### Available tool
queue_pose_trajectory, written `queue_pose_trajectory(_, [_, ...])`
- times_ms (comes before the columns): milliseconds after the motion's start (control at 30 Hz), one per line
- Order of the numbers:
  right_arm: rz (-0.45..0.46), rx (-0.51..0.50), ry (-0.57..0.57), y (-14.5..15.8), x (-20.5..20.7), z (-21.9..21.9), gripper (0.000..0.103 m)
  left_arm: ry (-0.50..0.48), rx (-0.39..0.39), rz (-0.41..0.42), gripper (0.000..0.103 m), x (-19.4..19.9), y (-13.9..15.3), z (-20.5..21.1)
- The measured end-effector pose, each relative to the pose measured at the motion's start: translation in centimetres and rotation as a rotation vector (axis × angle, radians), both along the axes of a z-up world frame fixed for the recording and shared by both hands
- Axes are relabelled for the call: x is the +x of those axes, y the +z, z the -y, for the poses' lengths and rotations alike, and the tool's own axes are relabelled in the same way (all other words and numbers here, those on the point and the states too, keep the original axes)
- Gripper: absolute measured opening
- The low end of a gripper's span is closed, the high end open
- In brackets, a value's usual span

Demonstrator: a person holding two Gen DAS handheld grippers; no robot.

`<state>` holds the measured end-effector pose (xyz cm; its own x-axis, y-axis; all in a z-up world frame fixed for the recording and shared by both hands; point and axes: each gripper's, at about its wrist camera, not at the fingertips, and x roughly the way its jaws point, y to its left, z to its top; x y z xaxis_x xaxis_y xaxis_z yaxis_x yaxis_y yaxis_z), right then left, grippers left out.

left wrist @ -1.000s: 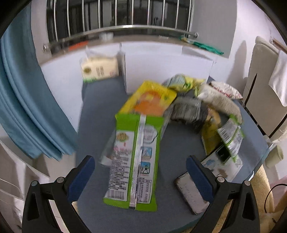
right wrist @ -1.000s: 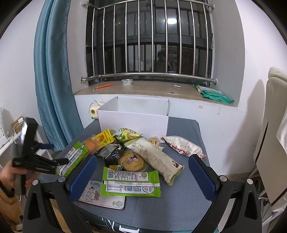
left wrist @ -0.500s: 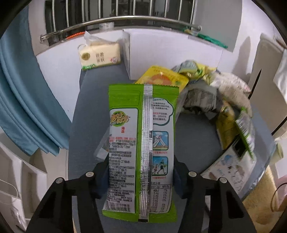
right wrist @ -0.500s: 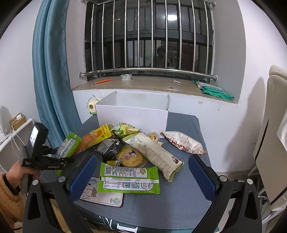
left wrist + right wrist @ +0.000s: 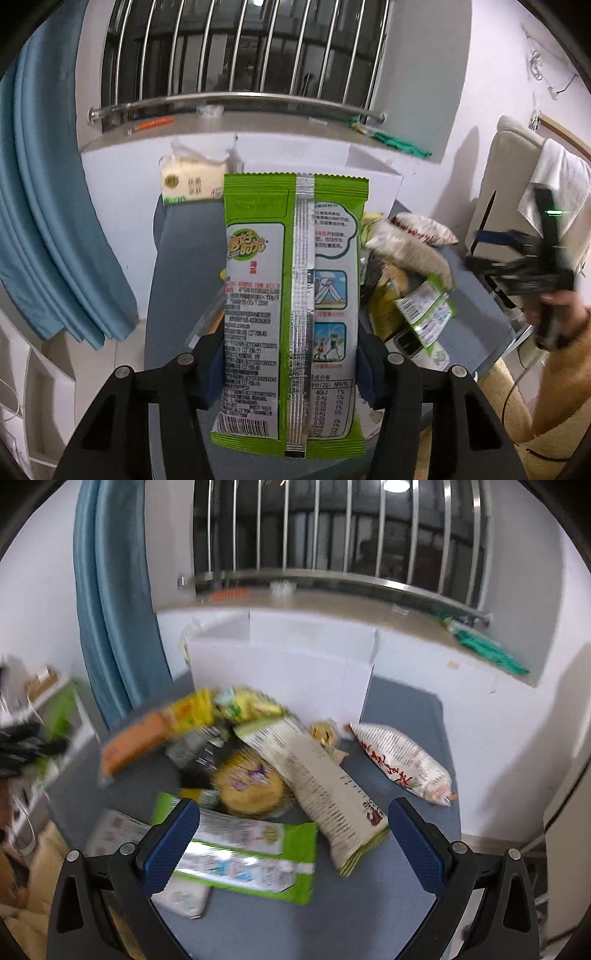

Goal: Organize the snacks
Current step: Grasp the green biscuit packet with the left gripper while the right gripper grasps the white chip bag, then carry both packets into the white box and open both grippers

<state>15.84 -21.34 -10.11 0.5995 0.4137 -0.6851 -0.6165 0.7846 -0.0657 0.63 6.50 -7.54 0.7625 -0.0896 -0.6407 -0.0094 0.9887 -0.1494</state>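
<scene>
The left gripper [image 5: 290, 373] has its two fingers clamped on the sides of a green seaweed snack pack [image 5: 291, 306], grabbing it near the bottom end, and the pack is lifted clear above the grey table [image 5: 177, 258]. It stands upright with its long axis running straight away from the gripper, back seam facing the camera, top edge toward the white box [image 5: 380, 184]. The right gripper [image 5: 293, 843] hangs over the snack pile with fingers spread wide, nothing between them, right above another green pack [image 5: 251, 853] lying flat.

One white box [image 5: 280, 675] stands at the table's back. In front of it lie about nine snack packets, one of them green [image 5: 240, 853]; another green packet [image 5: 291, 314] is held aloft.
</scene>
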Motion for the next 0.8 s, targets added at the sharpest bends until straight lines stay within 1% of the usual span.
queue_pose_trajectory(67, [-0.018, -0.019, 0.018, -1.0, 1.8, -0.6, 0.103, -0.002, 0.011, 0.012, 0.061, -0.2, 0.5, 0.2])
queue_pose_trajectory(133, [-0.073, -0.019, 0.042, -2.4, 4.3, -1.2, 0.103, -0.013, 0.008, 0.026, 0.061, -0.4, 0.9, 0.4])
queue_pose_trajectory(200, [-0.103, -0.015, 0.058, -3.3, 5.9, -1.6, 0.103, -0.015, 0.009, 0.027, 0.061, -0.3, 1.1, 0.5])
queue_pose_trajectory(367, [-0.123, -0.082, 0.082, -5.2, 8.9, -2.9, 0.103, -0.023, -0.012, 0.024, 0.061, -0.3, 0.9, 0.1])
queue_pose_trajectory(400, [-0.156, -0.103, 0.083, -5.9, 9.6, -3.2, 0.098, -0.018, -0.012, 0.02, 0.061, -0.1, 0.8, -0.1])
queue_pose_trajectory(433, [-0.195, -0.116, 0.083, -6.4, 10.1, -3.2, 0.078, -0.018, -0.016, 0.016, 0.061, 0.0, 0.8, -0.1])
queue_pose_trajectory(467, [-0.231, -0.113, 0.099, -6.8, 10.2, -3.2, 0.063, -0.018, -0.021, 0.014, 0.061, 0.1, 0.7, -0.2])
queue_pose_trajectory(500, [-0.266, -0.104, 0.125, -7.0, 10.2, -3.1, 0.053, -0.02, -0.025, 0.014, 0.061, 0.1, 0.6, -0.2])
queue_pose_trajectory(533, [-0.256, -0.108, 0.137, -6.9, 9.8, -2.9, 0.046, -0.021, -0.029, 0.012, 0.061, 0.1, 0.5, -0.3])
queue_pose_trajectory(600, [-0.258, -0.106, 0.136, -6.5, 9.1, -2.4, 0.045, -0.02, -0.028, 0.006, 0.061, 0.5, 0.3, -0.4])
queue_pose_trajectory(633, [-0.245, -0.099, 0.104, -5.9, 8.7, -1.8, 0.045, -0.022, -0.031, 0.005, 0.061, 0.7, 0.2, -0.5])
queue_pose_trajectory(700, [-0.243, -0.052, 0.075, -4.9, 8.1, -0.6, 0.044, -0.029, -0.04, 0.004, 0.061, 1.0, 0.2, -0.4])
queue_pose_trajectory(733, [-0.236, -0.003, 0.077, -4.0, 7.6, 0.4, 0.044, -0.031, -0.04, 0.008, 0.061, 1.3, 0.2, -0.3])
queue_pose_trajectory(800, [-0.209, 0.051, 0.073, -2.5, 6.3, 1.7, 0.044, -0.042, -0.047, 0.015, 0.061, 1.8, 0.4, -0.2])
